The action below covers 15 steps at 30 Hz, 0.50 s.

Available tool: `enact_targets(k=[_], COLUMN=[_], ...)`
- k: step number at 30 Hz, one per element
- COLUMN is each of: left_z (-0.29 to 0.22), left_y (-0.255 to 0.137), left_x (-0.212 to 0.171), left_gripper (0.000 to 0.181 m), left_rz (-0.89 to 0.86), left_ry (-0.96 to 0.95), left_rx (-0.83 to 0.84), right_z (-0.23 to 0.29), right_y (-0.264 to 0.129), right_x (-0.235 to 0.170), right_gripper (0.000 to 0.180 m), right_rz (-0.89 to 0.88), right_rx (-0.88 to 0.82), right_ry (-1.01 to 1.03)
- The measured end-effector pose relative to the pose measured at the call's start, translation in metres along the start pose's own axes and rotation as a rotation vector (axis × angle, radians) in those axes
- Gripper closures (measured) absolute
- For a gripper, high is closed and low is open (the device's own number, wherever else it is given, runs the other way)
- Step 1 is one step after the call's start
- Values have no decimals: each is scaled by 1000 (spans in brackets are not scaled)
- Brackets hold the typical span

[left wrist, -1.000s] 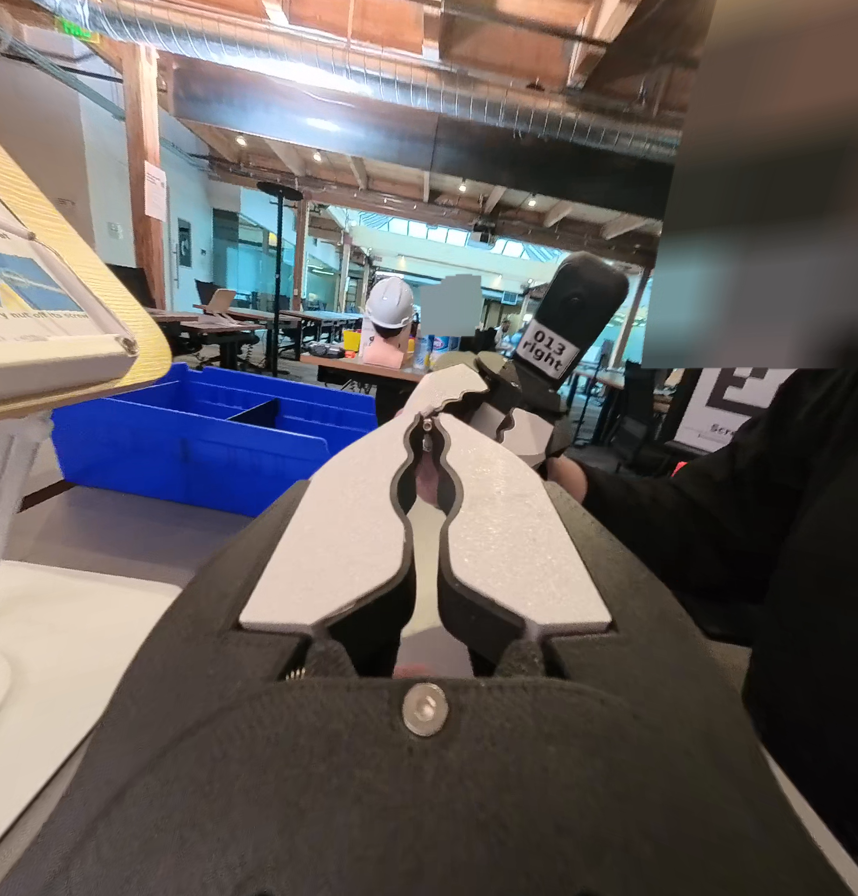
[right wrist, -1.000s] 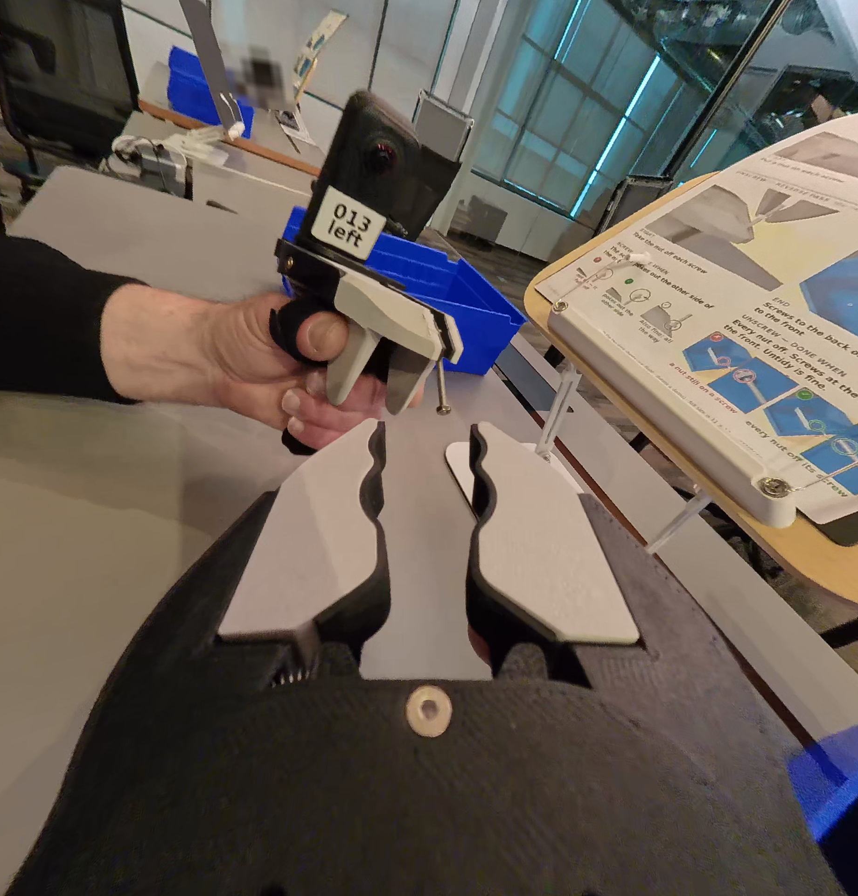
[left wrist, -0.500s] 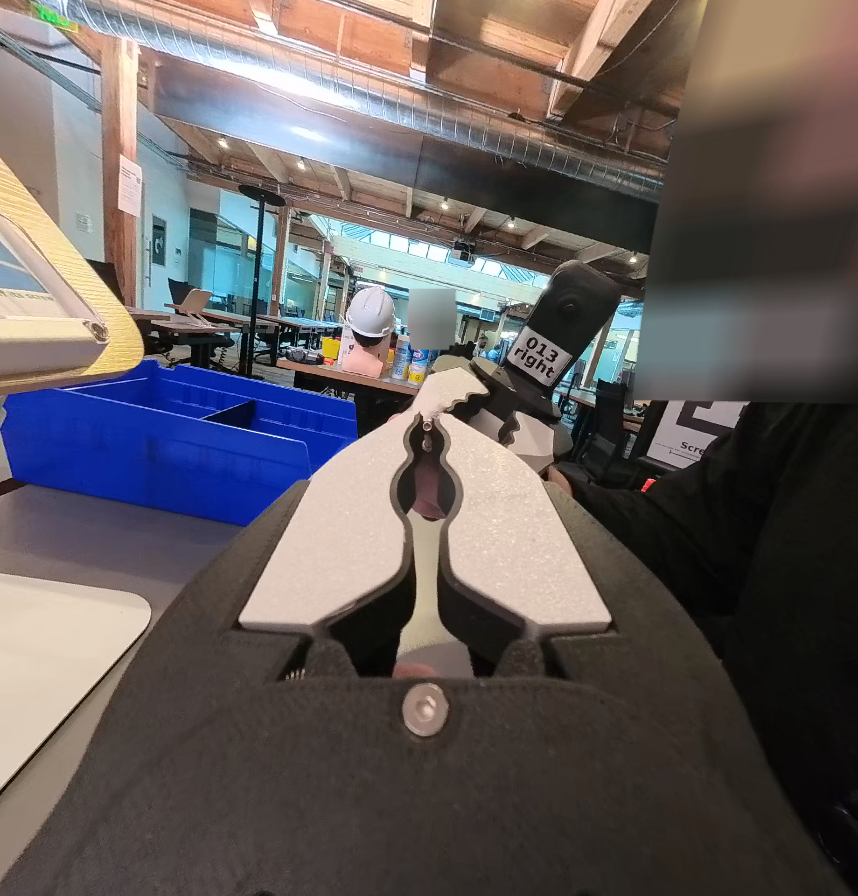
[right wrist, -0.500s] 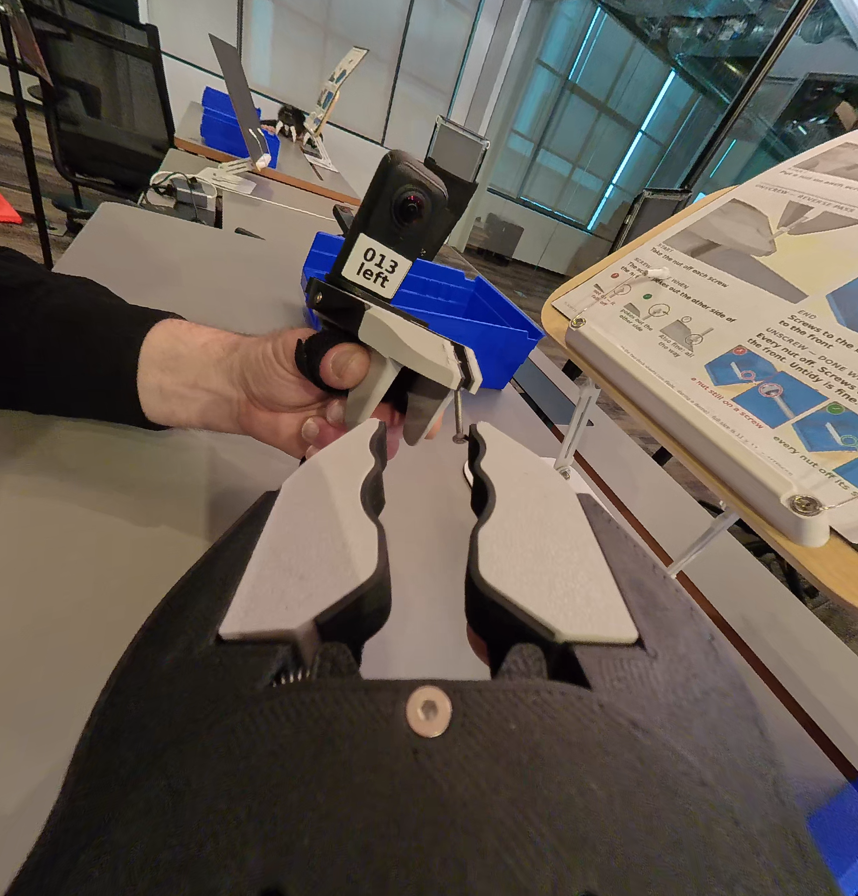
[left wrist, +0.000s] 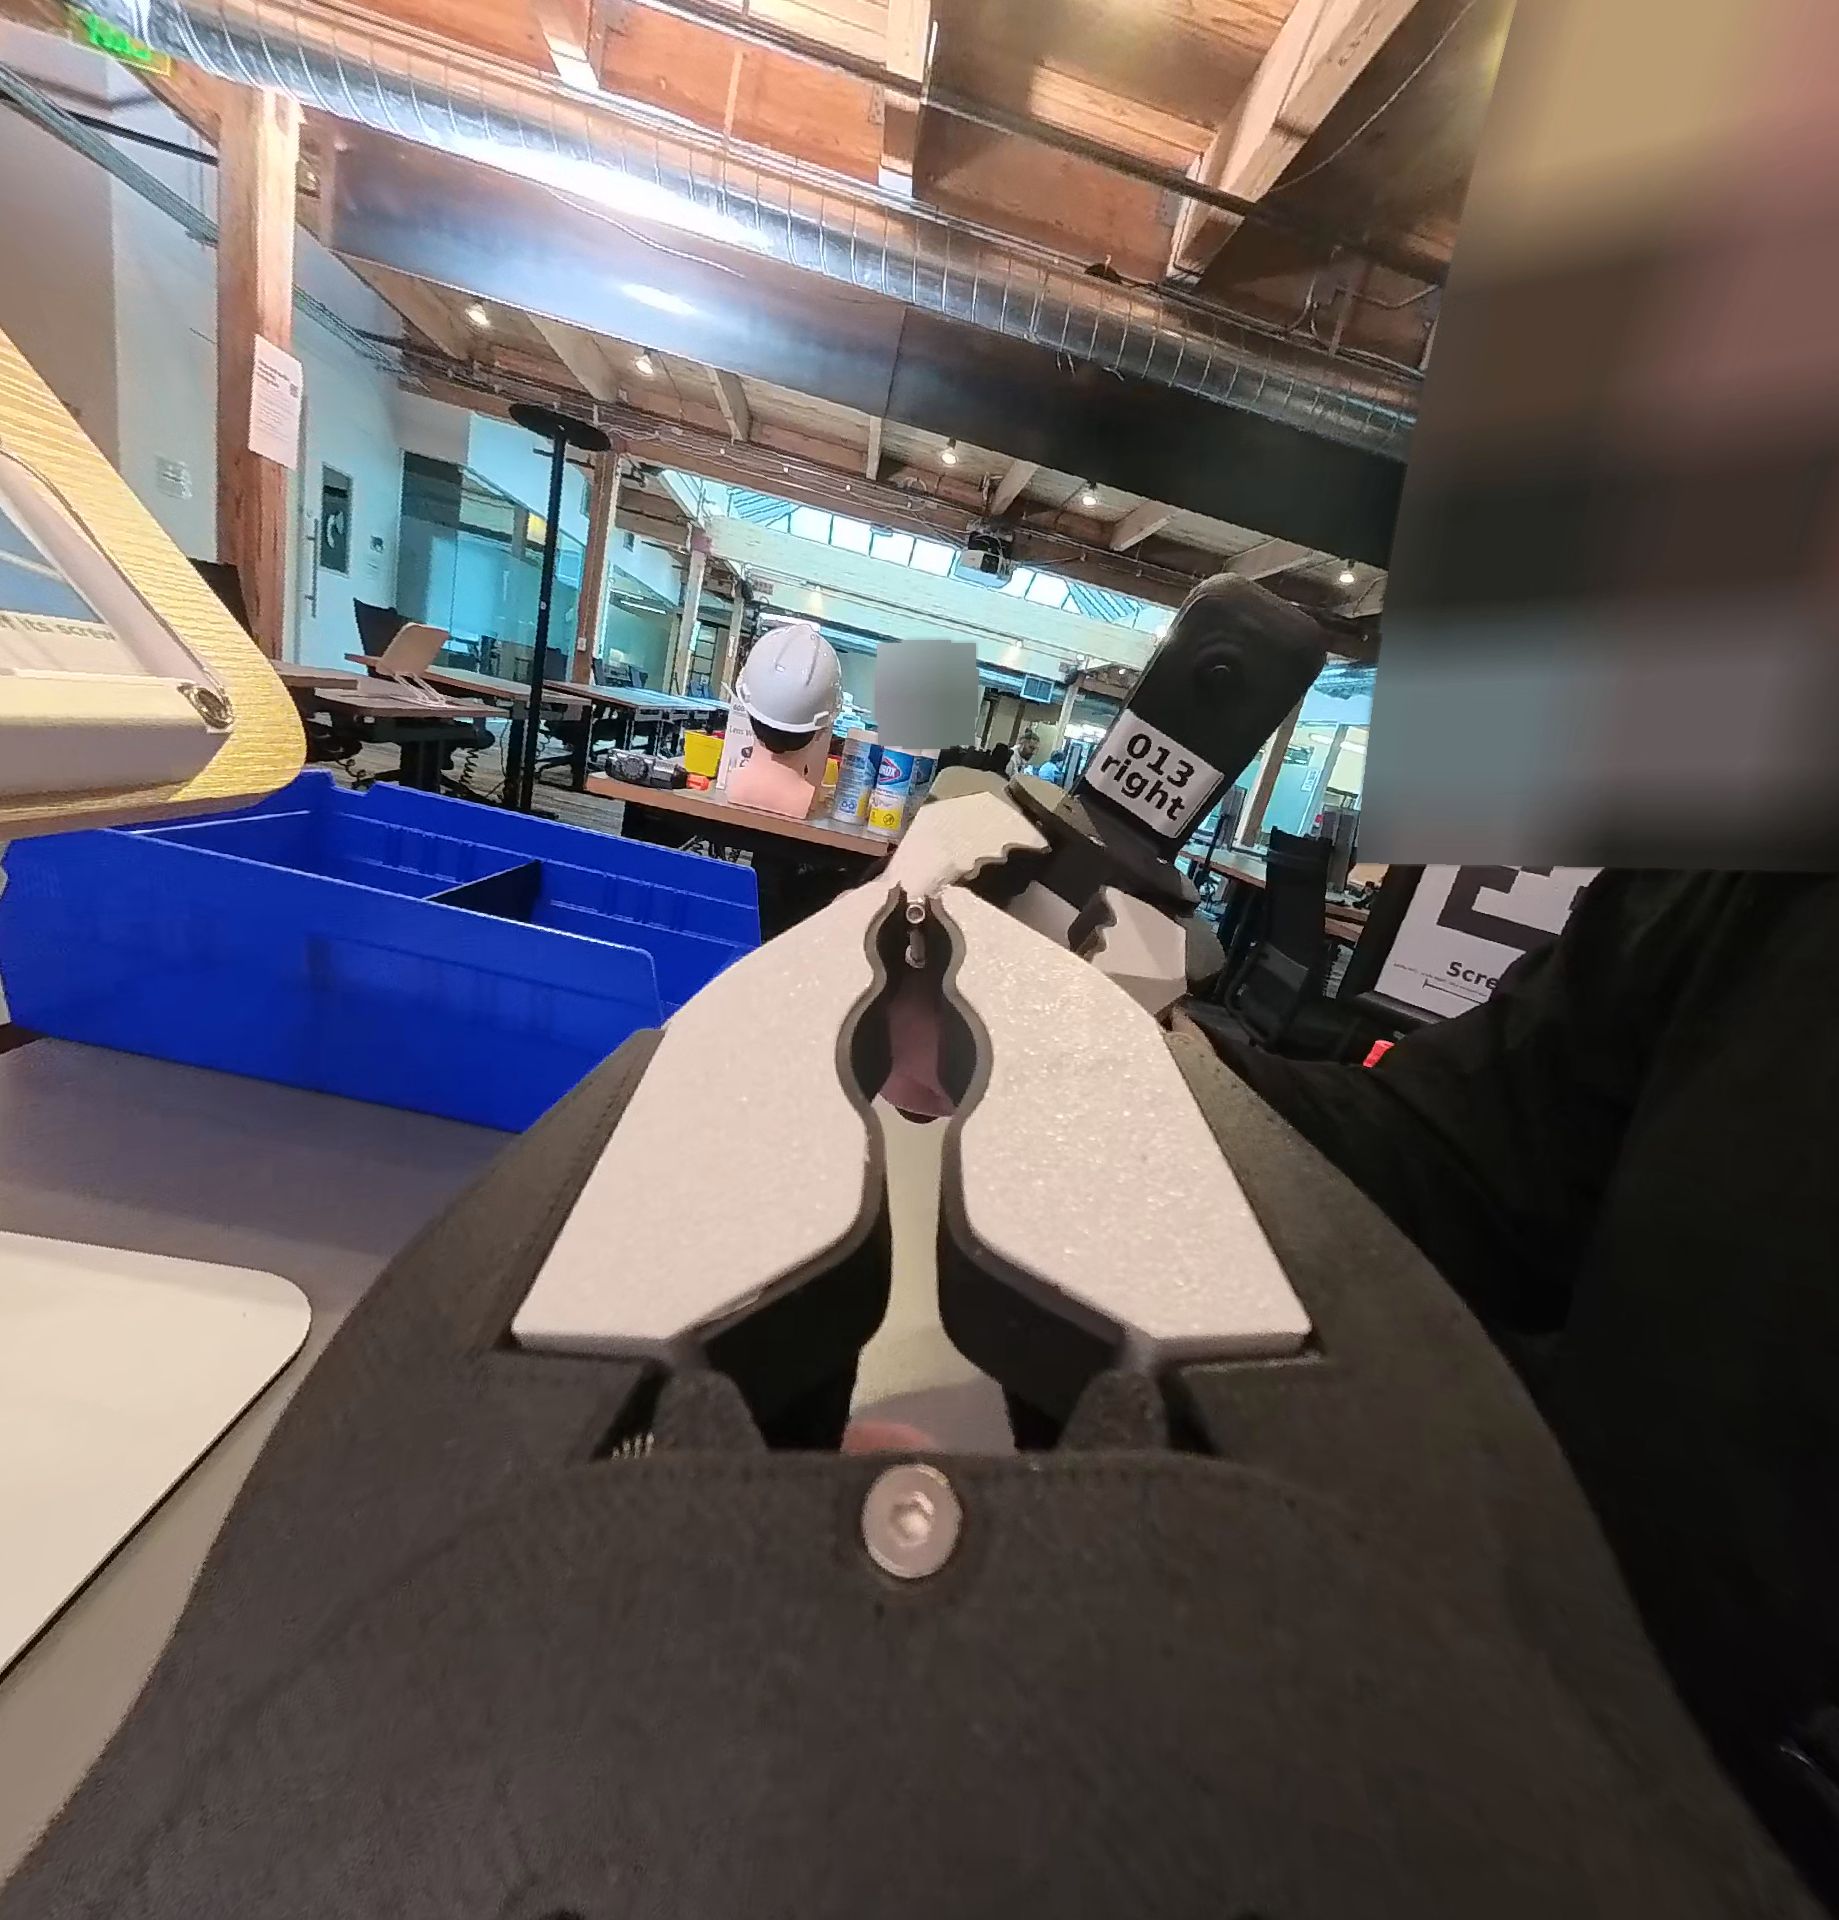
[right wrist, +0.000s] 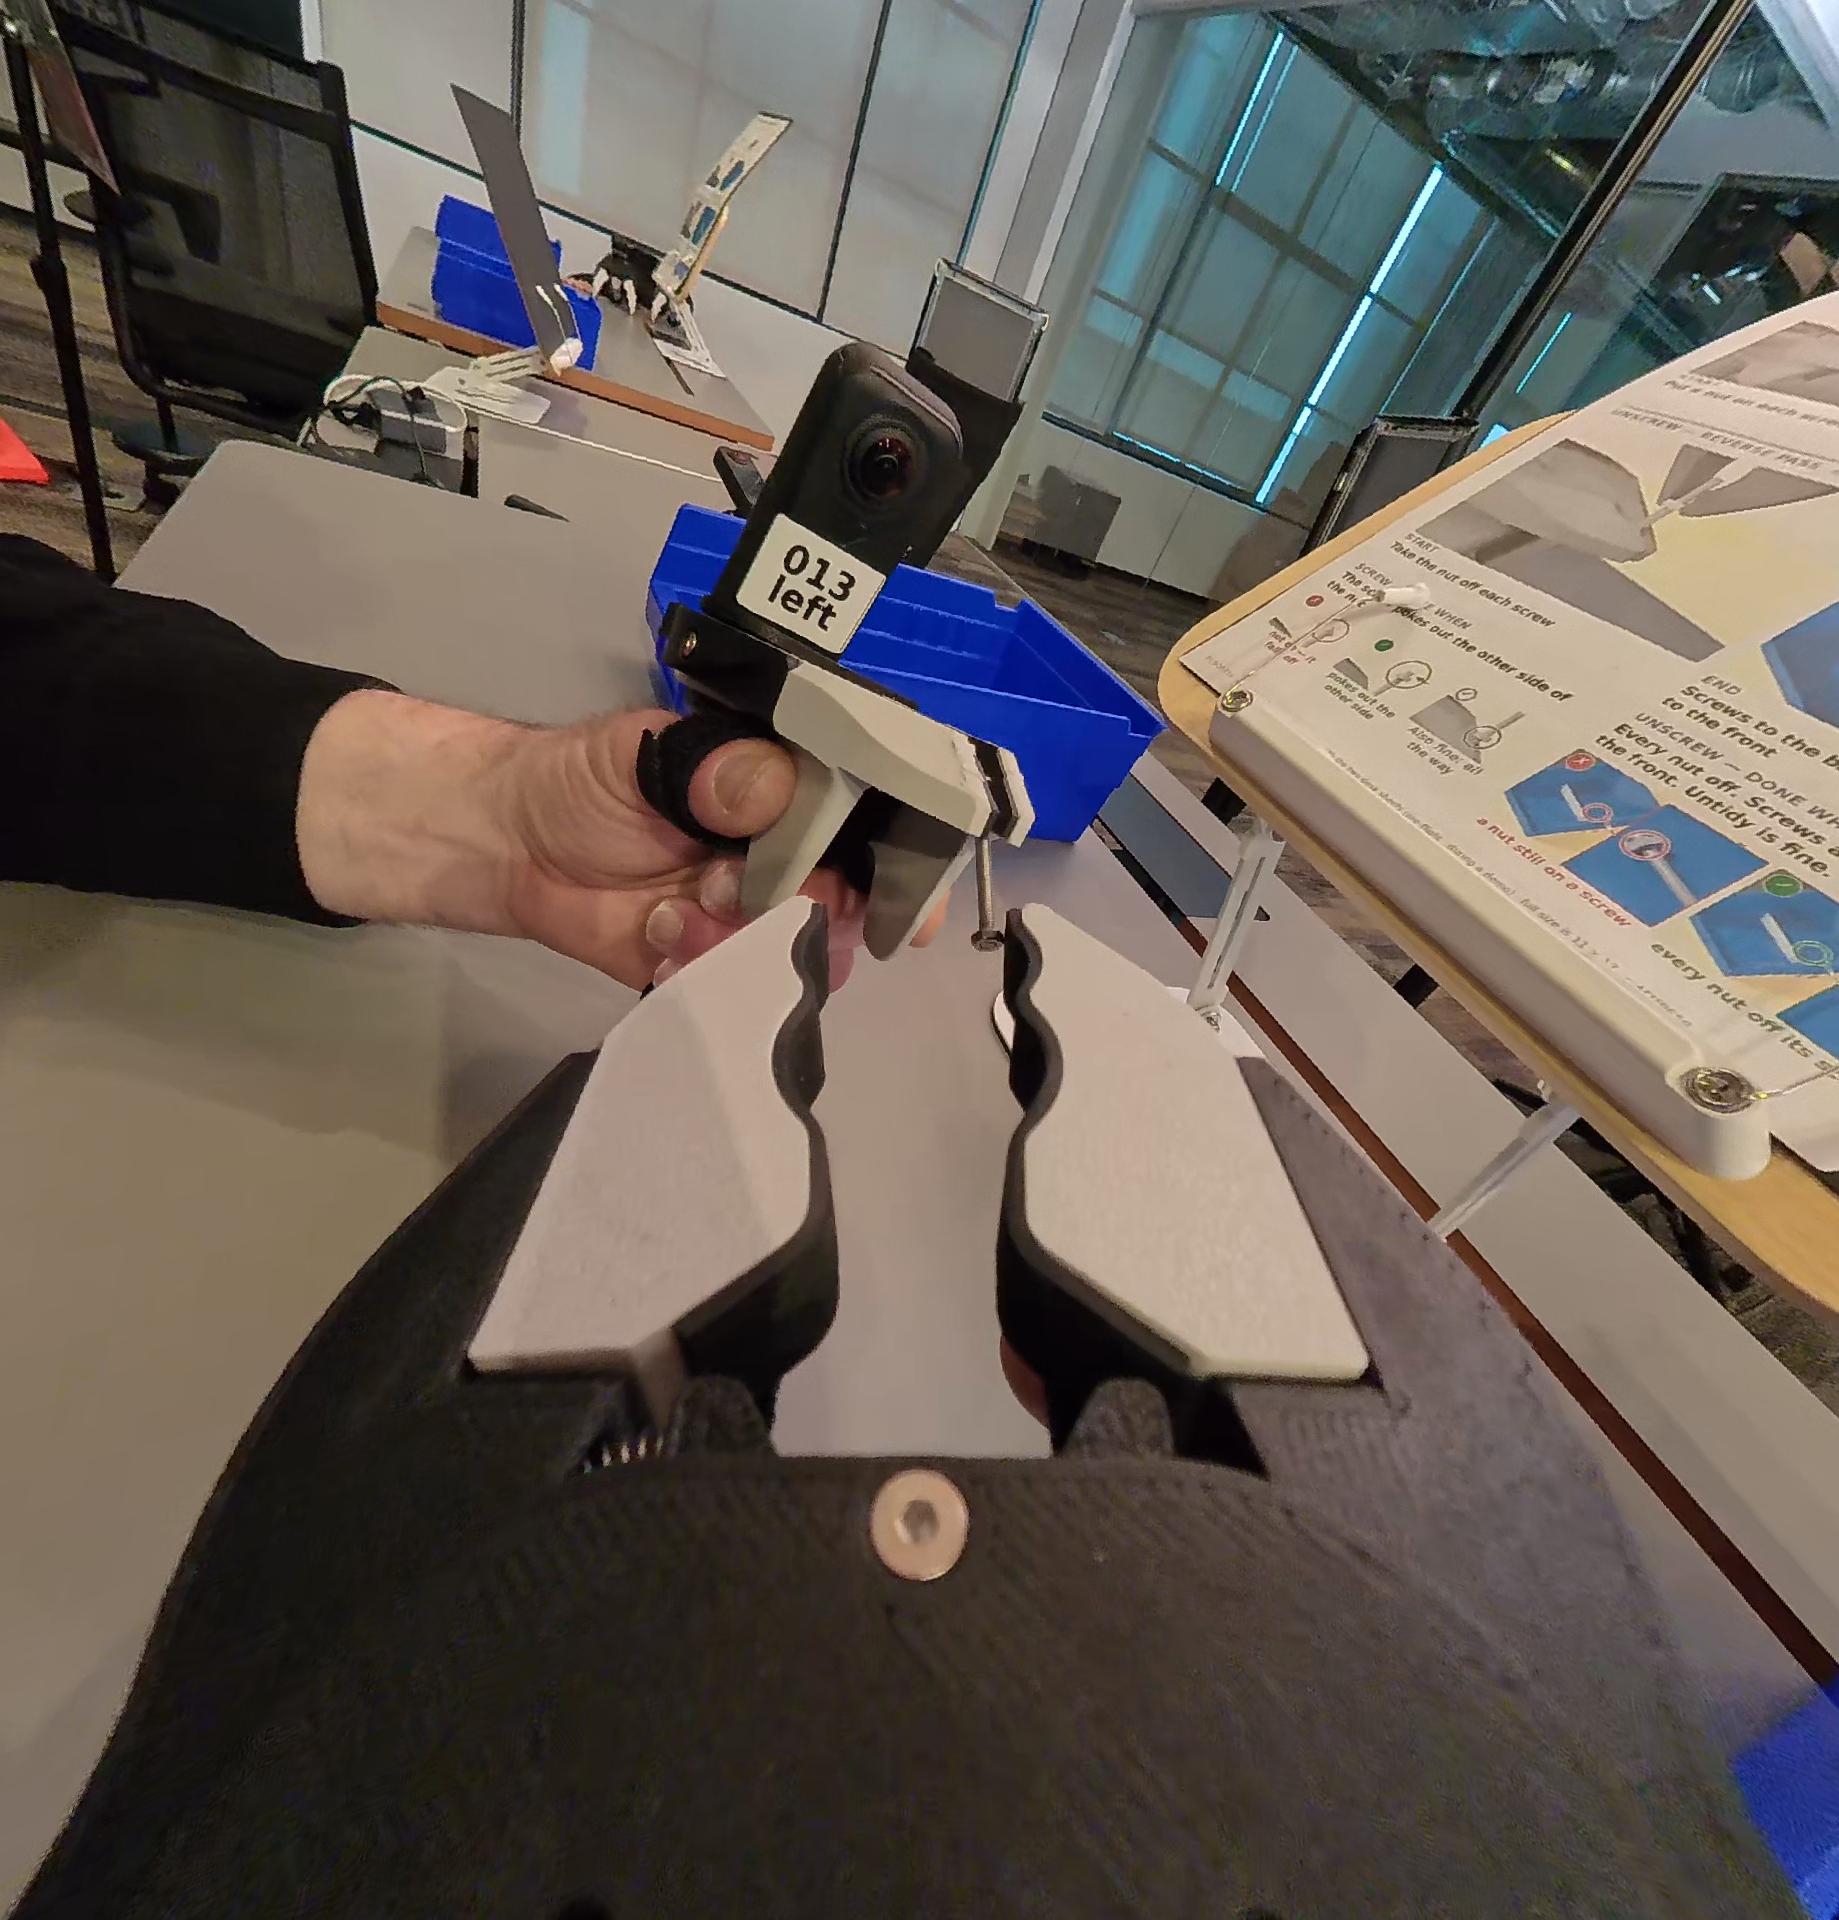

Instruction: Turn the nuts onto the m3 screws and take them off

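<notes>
**Screw pinched at left tips, right fingers spread below it**

Right wrist view, near: right gripper [right wrist: 910,940] fingers apart, grey surface [right wrist: 271,1091] showing through the gap. Just past the tip of one finger [right wrist: 1123,1143] hangs the screw [right wrist: 983,894], long axis close to vertical, head down, shank running up into the left gripper [right wrist: 998,795]. Head sits just beside that fingertip; contact cannot be told. No nut can be made out on the shank.

Left gripper fingers together, clamped on the screw's upper end. A hand [right wrist: 541,821] in a black sleeve holds it.

Behind: blue bin [right wrist: 998,686] on the surface. To the side, a tilted instruction board [right wrist: 1517,883] on thin clear legs.

Left wrist view: only the screw [left wrist: 915,928] end shows, a short bright stub in the notch at the closed tips of the left gripper [left wrist: 913,902]. Its length and head are hidden here; the right view supplies those. Right gripper [left wrist: 972,847] lies just beyond the tips. Bin [left wrist: 323,977] dividers show in this view only, also a white mat [left wrist: 84,1403] on the surface.

Since a second ago: the right fingers have closed in on the screw head, which then hung well beyond the tips. Gap between them unchanged.
</notes>
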<state>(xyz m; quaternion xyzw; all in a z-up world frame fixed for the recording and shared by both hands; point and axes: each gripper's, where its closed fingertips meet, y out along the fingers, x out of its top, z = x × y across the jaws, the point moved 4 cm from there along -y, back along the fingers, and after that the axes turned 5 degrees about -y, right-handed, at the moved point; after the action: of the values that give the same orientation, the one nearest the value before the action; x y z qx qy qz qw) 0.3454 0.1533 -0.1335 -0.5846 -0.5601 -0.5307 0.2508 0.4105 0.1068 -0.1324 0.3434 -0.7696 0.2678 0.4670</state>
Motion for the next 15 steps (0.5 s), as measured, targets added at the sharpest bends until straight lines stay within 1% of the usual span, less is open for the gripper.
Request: enact_targets(k=[1, 8, 15], left_z=[0, 0, -1], left_y=[0, 1, 1], left_x=[0, 0, 0], left_gripper=[178, 178, 178], left_rz=[1, -5, -6], left_ry=[1, -5, -6], left_rx=[3, -2, -3], right_z=[0, -2, -1], right_y=[-1, 1, -1], right_x=[1, -4, 0], right_gripper=[147, 148, 148], right_rz=[-8, 14, -4], right_rx=[0, -5, 1], right_ry=[-3, 11, 7])
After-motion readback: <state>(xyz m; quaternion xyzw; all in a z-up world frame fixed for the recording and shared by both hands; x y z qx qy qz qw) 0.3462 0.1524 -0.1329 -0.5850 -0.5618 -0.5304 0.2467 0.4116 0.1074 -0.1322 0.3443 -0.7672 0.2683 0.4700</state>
